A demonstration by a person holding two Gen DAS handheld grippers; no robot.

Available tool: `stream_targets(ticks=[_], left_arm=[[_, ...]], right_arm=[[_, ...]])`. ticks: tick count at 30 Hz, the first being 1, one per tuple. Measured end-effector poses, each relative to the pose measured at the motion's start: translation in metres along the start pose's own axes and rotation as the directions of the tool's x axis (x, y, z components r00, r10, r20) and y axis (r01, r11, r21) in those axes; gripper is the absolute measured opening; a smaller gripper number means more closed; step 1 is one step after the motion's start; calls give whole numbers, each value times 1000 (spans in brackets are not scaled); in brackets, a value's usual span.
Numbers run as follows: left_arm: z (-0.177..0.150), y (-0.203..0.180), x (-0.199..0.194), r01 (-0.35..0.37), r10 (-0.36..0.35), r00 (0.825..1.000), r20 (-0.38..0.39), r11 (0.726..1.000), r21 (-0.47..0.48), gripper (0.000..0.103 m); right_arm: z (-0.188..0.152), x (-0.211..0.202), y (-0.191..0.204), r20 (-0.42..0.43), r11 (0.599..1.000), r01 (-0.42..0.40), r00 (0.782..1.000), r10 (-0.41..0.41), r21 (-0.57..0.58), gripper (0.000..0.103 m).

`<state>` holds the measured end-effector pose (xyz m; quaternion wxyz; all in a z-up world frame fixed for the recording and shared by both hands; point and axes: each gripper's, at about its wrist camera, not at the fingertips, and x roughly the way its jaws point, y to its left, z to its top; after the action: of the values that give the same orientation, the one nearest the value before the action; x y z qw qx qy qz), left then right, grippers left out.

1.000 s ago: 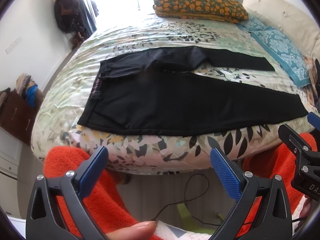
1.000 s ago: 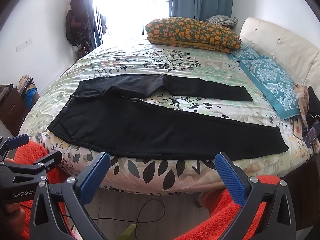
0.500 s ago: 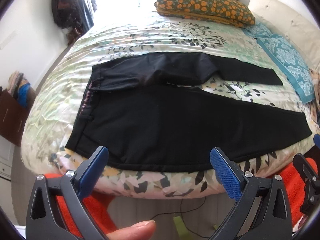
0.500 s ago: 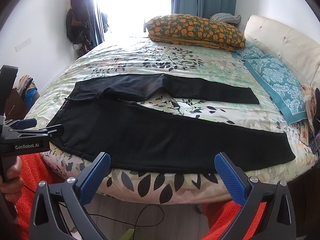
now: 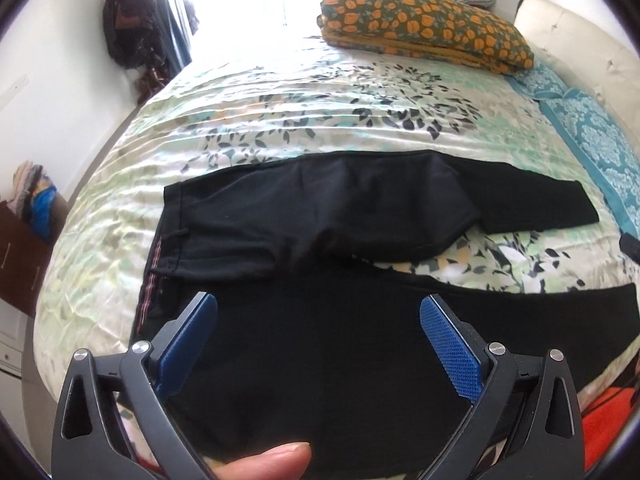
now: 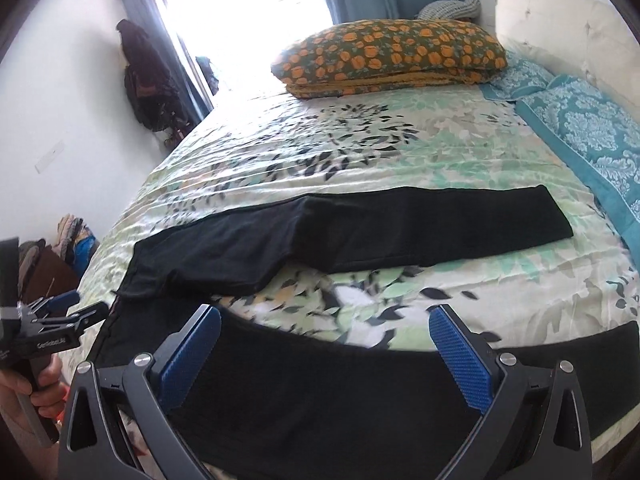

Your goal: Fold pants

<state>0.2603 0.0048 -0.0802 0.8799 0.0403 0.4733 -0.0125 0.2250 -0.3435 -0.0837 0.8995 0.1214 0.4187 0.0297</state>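
Hovering over the near edge of the bed [image 5: 280, 92], both tools are spread wide with nothing between their blue pads. To me this looks like the approach before the first fold, with no cloth taken up yet.

The left gripper [image 5: 318, 320] hangs over the hip end of the pants [image 5: 320, 216], near the waistband, whose striped inner lining shows at the left edge. The right gripper [image 6: 324, 332] hangs further along, over the near leg [image 6: 360, 392]; at the left edge of its view the other tool shows, gripped by a hand [image 6: 24, 396].

The pants are black, soft-looking and laid flat across the flowered bedspread, waist to the left, legs running right and splayed into a narrow V. The far leg [image 6: 420, 228] lies apart from the near one, with the bedspread showing between them, and some rumpling sits at the crotch.

Next, I judge, each tool needs to drop and pinch one leg's edge, at hip and further down, then carry that leg over onto the other so the two stack neatly. The fabric looks limp, so it may sag or drag between the two holds.
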Motion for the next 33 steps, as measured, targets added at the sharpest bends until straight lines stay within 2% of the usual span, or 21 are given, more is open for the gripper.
stream_targets(ticks=[4, 7, 10, 12, 15, 17, 20, 22, 23, 24, 25, 27, 29, 31, 33], left_arm=[[7, 11, 21, -31, 31, 999, -13, 999, -16, 102], [10, 11, 38, -46, 46, 999, -27, 999, -16, 102], [22, 7, 54, -32, 32, 999, -27, 999, -19, 102], [36, 1, 67, -22, 21, 1000, -18, 1000, -18, 102], [61, -7, 95, -29, 29, 999, -29, 999, -13, 102], [74, -10, 114, -38, 38, 998, -50, 999, -17, 102], [87, -12, 132, -49, 47, 996, -73, 998, -29, 102], [90, -13, 136, -52, 50, 996, -73, 998, -26, 102], [88, -13, 137, -60, 59, 996, -72, 998, -16, 102], [87, -14, 138, -72, 71, 995, -73, 997, -3, 102], [85, -15, 139, -82, 83, 994, -74, 997, 8, 102], [81, -14, 142, -96, 97, 992, -78, 995, 22, 102], [80, -13, 145, -105, 107, 991, -79, 994, 25, 102], [80, -14, 148, -113, 115, 990, -77, 993, 26, 102], [80, -16, 150, -119, 121, 989, -83, 993, 20, 102]], right_arm=[[41, 48, -115, -24, 990, 99, 995, -97, 104, 103], [70, 88, -213, -128, 950, 220, 972, -195, 223, 103], [91, 110, -287, -172, 895, 240, 967, -187, 376, 98], [108, 121, -312, -166, 879, 239, 969, -185, 412, 91], [135, 148, -318, -198, 905, 223, 967, -159, 362, 78], [150, 170, -316, -245, 927, 267, 948, -203, 263, 73], [161, 194, -325, -281, 923, 343, 916, -287, 175, 68], [160, 205, -337, -298, 909, 375, 902, -313, 182, 56], [160, 211, -344, -307, 908, 372, 902, -304, 193, 51], [160, 216, -347, -322, 911, 363, 901, -289, 197, 34], [159, 222, -349, -348, 915, 354, 897, -274, 194, 29], [163, 226, -342, -367, 928, 354, 883, -291, 117, 15], [174, 222, -322, -320, 926, 374, 872, -370, -50, 11], [189, 218, -301, -224, 877, 436, 851, -475, -204, 10], [203, 218, -290, -146, 834, 482, 836, -530, -267, 10]])
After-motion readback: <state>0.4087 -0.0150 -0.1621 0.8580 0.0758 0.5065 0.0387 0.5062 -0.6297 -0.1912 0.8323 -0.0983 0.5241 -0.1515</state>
